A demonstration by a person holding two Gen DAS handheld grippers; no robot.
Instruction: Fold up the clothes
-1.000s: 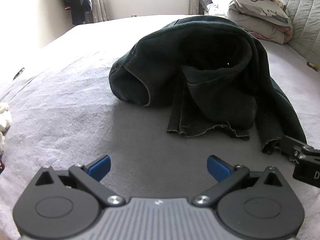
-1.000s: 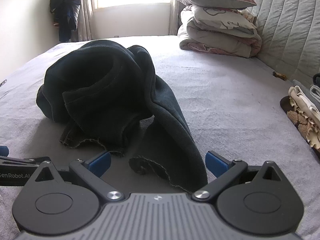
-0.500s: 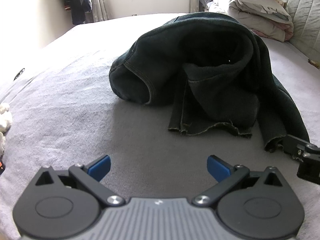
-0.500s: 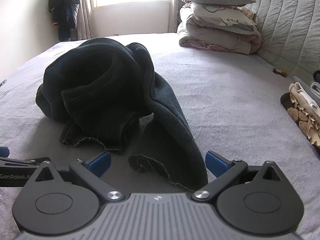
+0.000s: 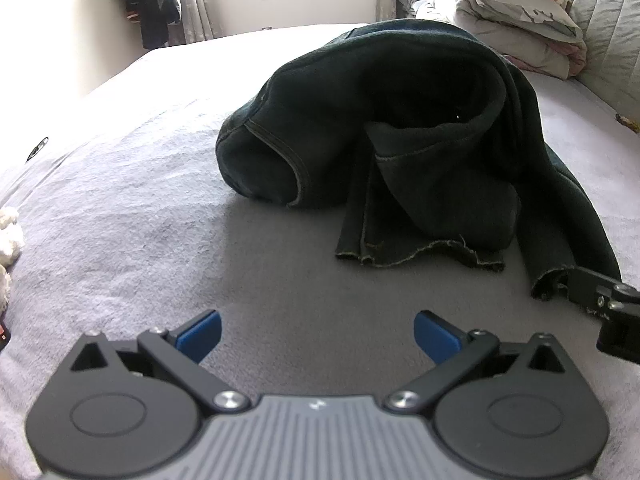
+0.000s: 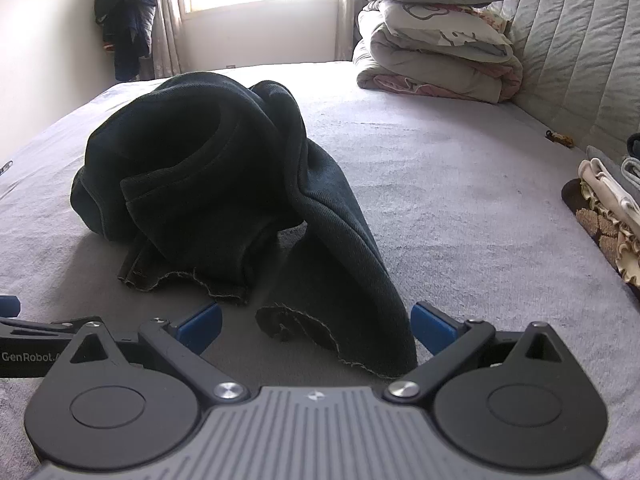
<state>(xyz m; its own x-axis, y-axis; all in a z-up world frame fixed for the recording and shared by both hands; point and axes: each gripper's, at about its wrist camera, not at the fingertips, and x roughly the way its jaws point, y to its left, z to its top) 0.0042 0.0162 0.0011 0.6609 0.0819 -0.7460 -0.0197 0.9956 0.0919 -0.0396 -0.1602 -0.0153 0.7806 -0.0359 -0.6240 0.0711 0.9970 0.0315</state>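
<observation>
Both grippers had crept a little closer to the dark trousers (image 6: 224,184) over the last second, and nothing else on the bed (image 6: 460,184) had shifted. My left gripper (image 5: 316,330) was spread wide and empty over bare sheet, short of the nearer frayed hem (image 5: 420,252). My right gripper (image 6: 316,326) was just as wide and held nothing, yet the other frayed cuff (image 6: 304,328) now lay between its blue pads (image 6: 200,324). I judged that the fold proper had not begun; I was lining up to pinch the two leg ends and pull the garment flat. The trousers sat in a crumpled heap in the middle of the bed, bunched high at the waist, with both legs trailing toward me, twisted and partly turned over each other.
</observation>
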